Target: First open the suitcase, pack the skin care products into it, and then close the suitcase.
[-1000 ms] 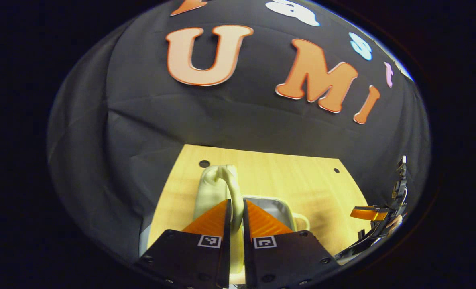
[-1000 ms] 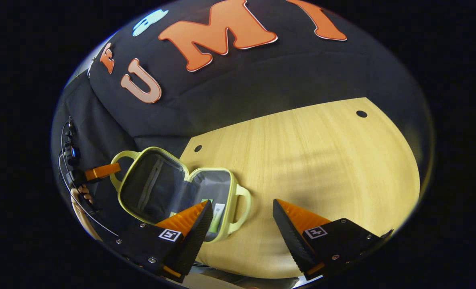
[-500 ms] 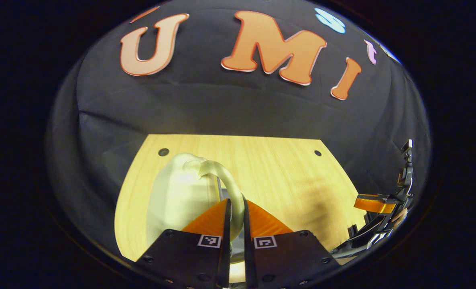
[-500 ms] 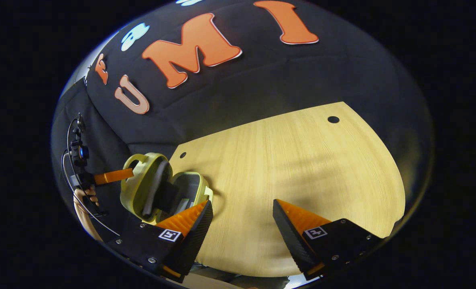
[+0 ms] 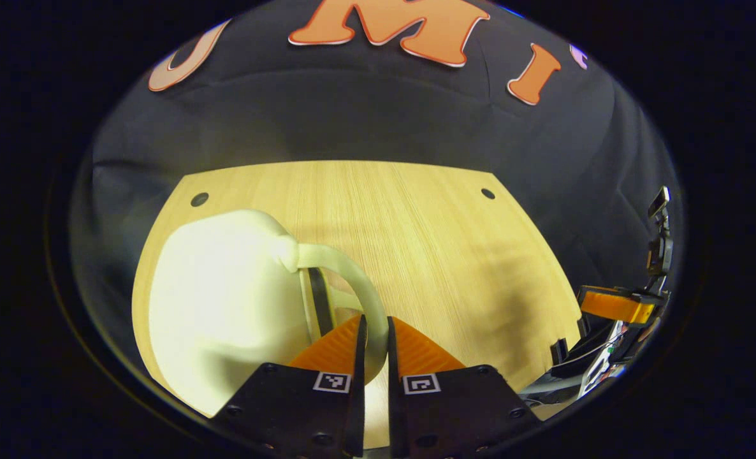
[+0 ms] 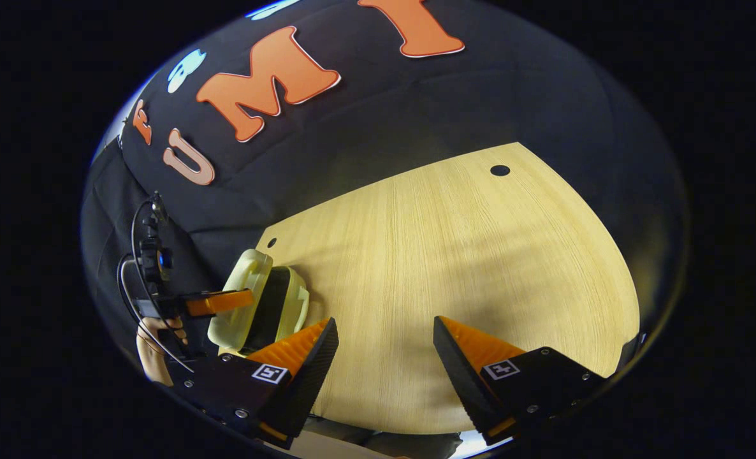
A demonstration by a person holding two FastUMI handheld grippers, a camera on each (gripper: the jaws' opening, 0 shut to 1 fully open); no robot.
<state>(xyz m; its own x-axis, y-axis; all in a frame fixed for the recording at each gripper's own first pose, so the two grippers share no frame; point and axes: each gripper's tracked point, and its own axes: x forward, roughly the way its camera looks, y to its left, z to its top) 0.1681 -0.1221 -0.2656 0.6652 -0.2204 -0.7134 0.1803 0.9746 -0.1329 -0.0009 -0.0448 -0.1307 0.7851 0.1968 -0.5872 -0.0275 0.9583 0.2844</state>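
Gripping the pale green handle (image 5: 352,280) of the suitcase (image 5: 225,299), our left gripper (image 5: 373,331) has both orange fingers pressed on the loop. The lid (image 6: 241,299) leans over the base, a dark gap between the two halves. The suitcase sits at the near left of the wooden table (image 6: 467,255). Our right gripper (image 6: 385,344) hangs above bare wood, jaws spread wide, grasping nothing, just beside the suitcase.

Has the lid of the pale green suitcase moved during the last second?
Yes. The pale green suitcase lid, pulled by the left hand-held gripper, swung over from lying open toward the base on the wooden table, leaving a narrow gap.
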